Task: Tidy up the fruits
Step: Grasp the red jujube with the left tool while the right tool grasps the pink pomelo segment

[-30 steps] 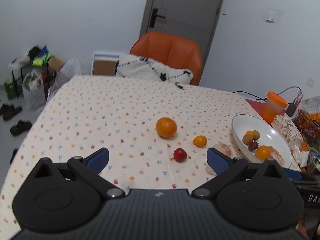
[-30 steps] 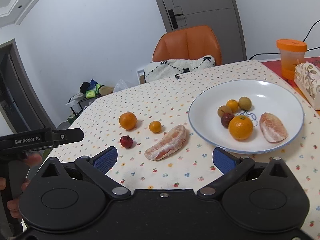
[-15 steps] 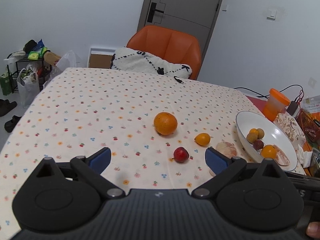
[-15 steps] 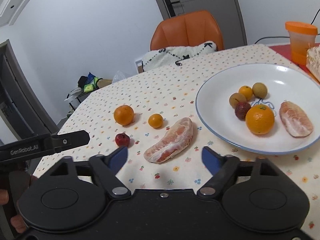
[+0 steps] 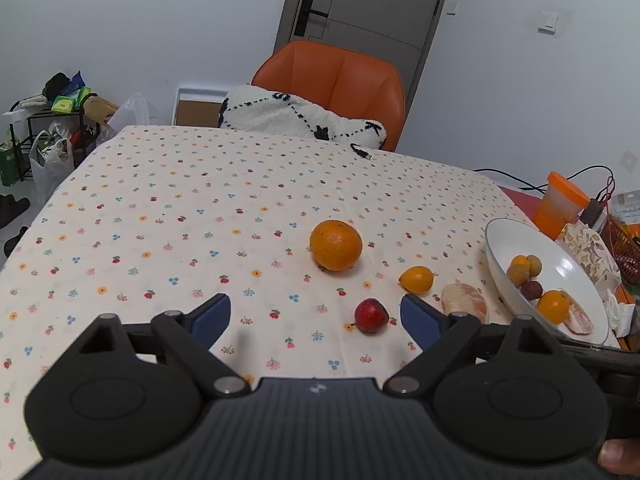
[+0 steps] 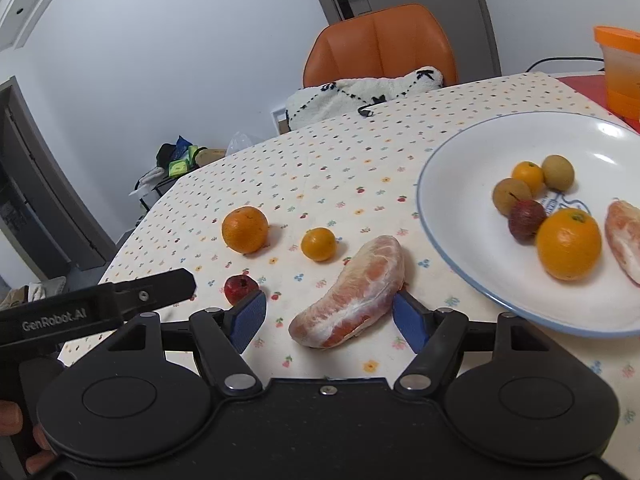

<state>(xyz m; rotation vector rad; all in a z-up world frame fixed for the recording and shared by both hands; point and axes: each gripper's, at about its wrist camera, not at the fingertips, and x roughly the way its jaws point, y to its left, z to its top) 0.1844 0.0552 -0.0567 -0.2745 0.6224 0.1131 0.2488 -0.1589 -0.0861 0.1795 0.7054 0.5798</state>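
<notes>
Showing pomelo segment (image 6: 350, 292) whole, right view only.

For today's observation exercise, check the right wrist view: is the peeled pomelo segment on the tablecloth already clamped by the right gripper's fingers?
No: the pomelo segment lies on the tablecloth between the open right gripper, with gaps on both sides.

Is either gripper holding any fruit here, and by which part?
Nothing is held. The right gripper is open around the pomelo segment without gripping it; the left gripper is open and empty.

Both are matte black with blue finger pads (image 6: 249, 315) and silver pivot screws (image 6: 239, 381); the left hand-held gripper (image 6: 96, 308) reads "GenRobot.AI" in white.
</notes>
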